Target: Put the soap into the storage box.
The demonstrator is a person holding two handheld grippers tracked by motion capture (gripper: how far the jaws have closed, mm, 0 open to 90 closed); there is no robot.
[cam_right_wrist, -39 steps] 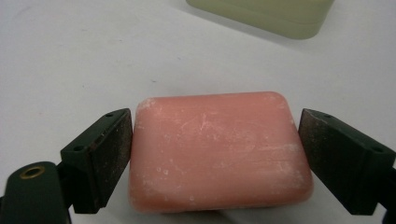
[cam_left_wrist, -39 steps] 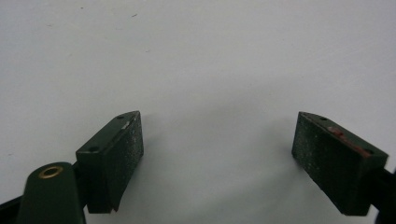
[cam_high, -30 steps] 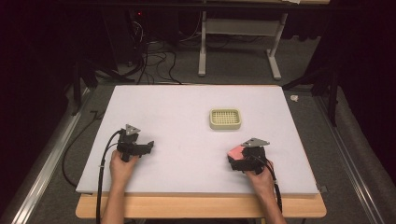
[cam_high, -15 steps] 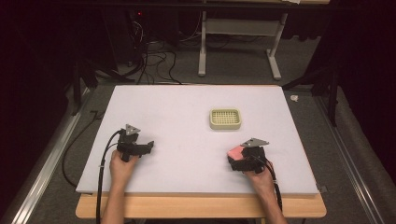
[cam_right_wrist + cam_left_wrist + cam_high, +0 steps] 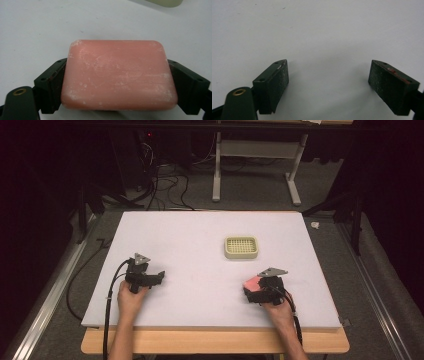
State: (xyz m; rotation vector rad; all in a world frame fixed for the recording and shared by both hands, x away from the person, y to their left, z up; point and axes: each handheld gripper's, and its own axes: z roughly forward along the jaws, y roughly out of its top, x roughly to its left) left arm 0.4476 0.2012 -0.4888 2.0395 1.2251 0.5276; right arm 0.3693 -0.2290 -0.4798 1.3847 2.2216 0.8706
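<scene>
A pink bar of soap (image 5: 118, 75) with rounded corners lies flat between the jaws of my right gripper (image 5: 117, 85), which press against both of its short sides. From above, the soap (image 5: 252, 284) shows at the front of the right gripper (image 5: 255, 290), low on the table's right side. A cream soap dish (image 5: 241, 247) with a gridded top sits farther back, apart from the soap. My left gripper (image 5: 159, 276) rests at the front left of the table; its jaws stand wide apart over bare table (image 5: 328, 75) with nothing between them.
The white table top (image 5: 200, 235) has a wooden front edge (image 5: 215, 342). Black cables trail from both grippers off the front. Behind the table stand a white stand's legs (image 5: 295, 190) and tangled cables (image 5: 160, 180) on a grey floor.
</scene>
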